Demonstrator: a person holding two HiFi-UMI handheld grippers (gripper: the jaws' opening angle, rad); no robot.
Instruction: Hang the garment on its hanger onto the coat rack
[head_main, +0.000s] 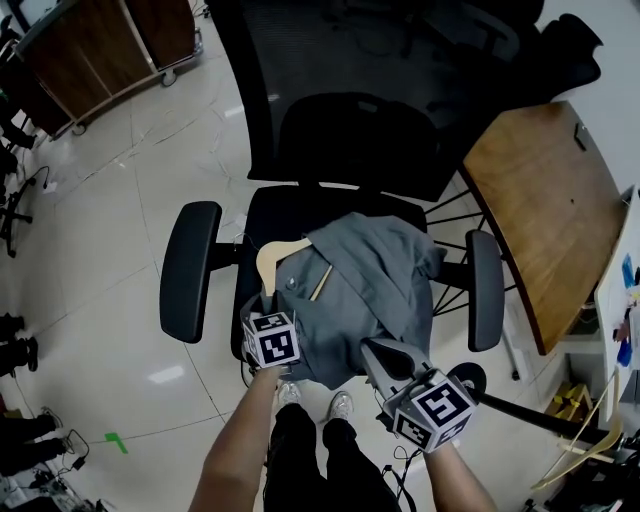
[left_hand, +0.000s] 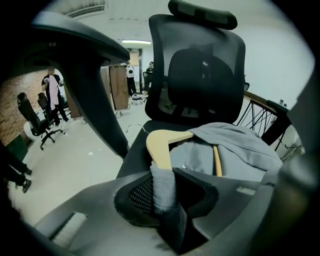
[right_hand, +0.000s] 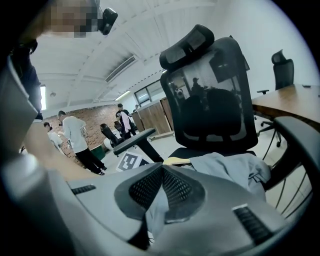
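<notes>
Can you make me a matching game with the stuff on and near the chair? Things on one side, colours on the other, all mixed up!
Things:
1. hanger
2. garment
3. chair
4. desk

Colours:
A. black
B. reddish brown
C. grey
D. pale tan

Pairs: 1-D, 2-C, 3-A, 4-B

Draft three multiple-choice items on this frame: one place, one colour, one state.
1. The grey fabric garment lies:
A) on the black mesh office chair's seat
B) on a brown table
C) on the floor
2. The curved wooden hanger is:
A) black
B) pale tan
C) red
3. The left gripper is:
A) open, empty
B) shut on garment fabric
C) shut on the hanger

Answers: A, it is heaped on the seat; B, light bare wood shows; B, a grey fold is pinched between its pads.
</notes>
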